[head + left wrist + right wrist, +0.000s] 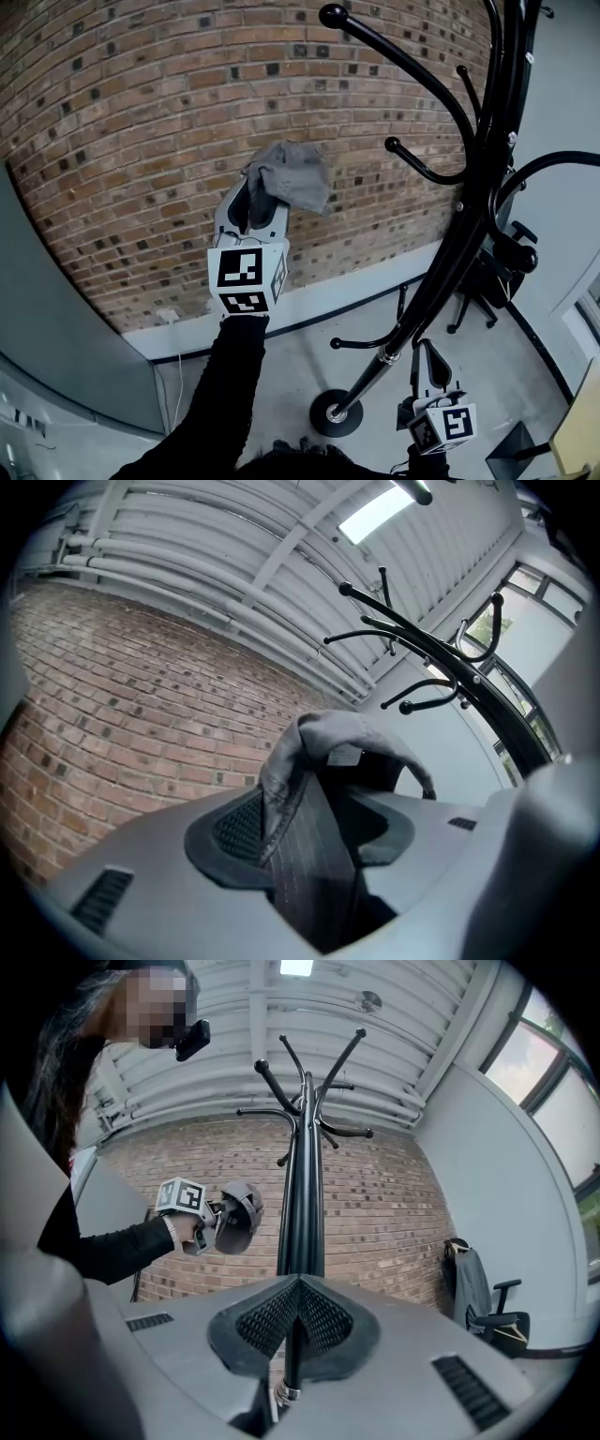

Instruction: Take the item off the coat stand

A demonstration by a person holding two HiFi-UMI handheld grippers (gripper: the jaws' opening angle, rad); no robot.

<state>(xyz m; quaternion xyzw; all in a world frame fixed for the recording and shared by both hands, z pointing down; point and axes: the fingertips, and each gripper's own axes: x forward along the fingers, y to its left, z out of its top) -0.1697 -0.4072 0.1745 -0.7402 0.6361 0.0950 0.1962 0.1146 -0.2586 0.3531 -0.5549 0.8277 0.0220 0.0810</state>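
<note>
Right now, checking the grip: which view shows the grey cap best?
Left gripper view: the grey cap fills it, pinched by the left hand-held gripper. Head view shows it bunched at that gripper's tip; right gripper view shows it small and distant.

One coat stand [466,220], one grey cap [292,176], one office chair [502,1321] and two grippers, the left gripper [258,202] and the right gripper [427,352], are counted.
</note>
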